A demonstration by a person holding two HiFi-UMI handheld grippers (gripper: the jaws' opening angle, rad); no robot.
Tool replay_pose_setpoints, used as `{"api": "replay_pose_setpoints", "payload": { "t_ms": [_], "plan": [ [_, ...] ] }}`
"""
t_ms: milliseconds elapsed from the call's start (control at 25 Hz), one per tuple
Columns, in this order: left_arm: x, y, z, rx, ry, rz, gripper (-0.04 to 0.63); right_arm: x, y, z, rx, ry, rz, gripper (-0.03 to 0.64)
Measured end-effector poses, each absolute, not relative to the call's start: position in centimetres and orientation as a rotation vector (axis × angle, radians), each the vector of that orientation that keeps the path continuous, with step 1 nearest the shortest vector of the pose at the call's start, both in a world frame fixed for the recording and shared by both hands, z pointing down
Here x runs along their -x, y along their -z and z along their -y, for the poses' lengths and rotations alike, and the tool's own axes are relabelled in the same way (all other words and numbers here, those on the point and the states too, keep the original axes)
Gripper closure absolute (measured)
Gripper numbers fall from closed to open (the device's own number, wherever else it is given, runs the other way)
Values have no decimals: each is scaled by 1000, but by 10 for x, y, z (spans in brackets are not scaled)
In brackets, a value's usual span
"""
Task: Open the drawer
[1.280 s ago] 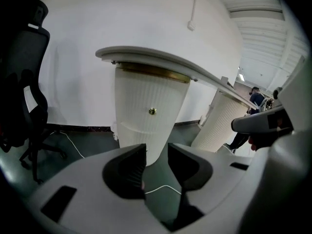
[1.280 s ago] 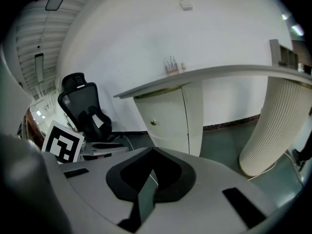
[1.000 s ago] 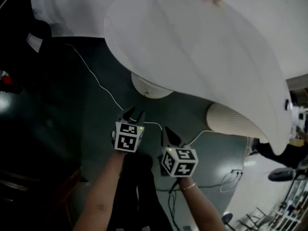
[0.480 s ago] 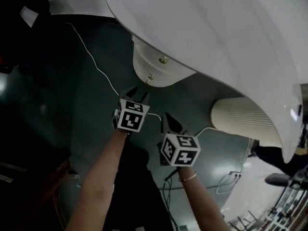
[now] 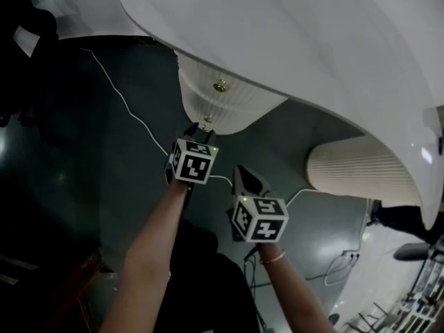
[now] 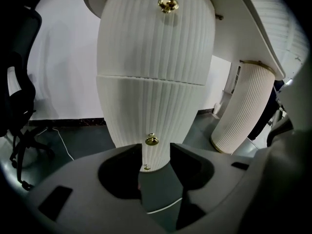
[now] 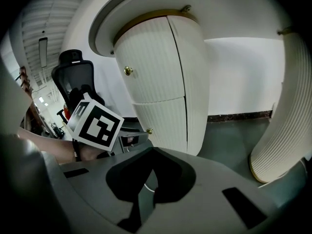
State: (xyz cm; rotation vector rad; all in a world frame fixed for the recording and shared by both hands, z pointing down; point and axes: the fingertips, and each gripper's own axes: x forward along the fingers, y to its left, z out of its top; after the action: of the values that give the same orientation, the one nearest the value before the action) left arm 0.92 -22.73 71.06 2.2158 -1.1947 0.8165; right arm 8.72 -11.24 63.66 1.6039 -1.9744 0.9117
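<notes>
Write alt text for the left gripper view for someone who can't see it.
The left gripper, its jaws just opened and gripping nothing, aims at the lower brass knob on a white ribbed cabinet. A second knob sits on the drawer above; another ribbed pedestal stands at right.

The upper drawer (image 6: 156, 43) and the lower drawer (image 6: 146, 111) are stacked in a rounded white pedestal (image 5: 239, 106) with fine upright ribs, tucked under the edge of a white tabletop (image 5: 312, 40). Both fronts bulge outward and sit flush and shut, with a thin level seam between them. Each carries a small brass knob: the upper knob (image 6: 167, 4) near its top, the lower knob (image 6: 151, 141) near its foot.
</notes>
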Motion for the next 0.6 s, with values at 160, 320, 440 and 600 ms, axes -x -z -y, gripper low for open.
{"api": "replay_pose_setpoints", "payload": {
  "t_ms": [160, 320, 440, 600],
  "plan": [
    [-17, -723, 245, -2224, -845, 1194, 434, -96, -645, 124, -1632, -908, 1978, 614],
    [-20, -730, 258, -2223, -882, 1208, 437, -102, -649, 130, -1643, -904, 1978, 614],
    [-21, -730, 261, -2230, -901, 1204, 489, -106, -649, 132, -1646, -904, 1975, 614],
    [-20, -729, 259, -2211, -894, 1197, 491, -108, -647, 129, -1649, -912, 1964, 614]
  ]
}}
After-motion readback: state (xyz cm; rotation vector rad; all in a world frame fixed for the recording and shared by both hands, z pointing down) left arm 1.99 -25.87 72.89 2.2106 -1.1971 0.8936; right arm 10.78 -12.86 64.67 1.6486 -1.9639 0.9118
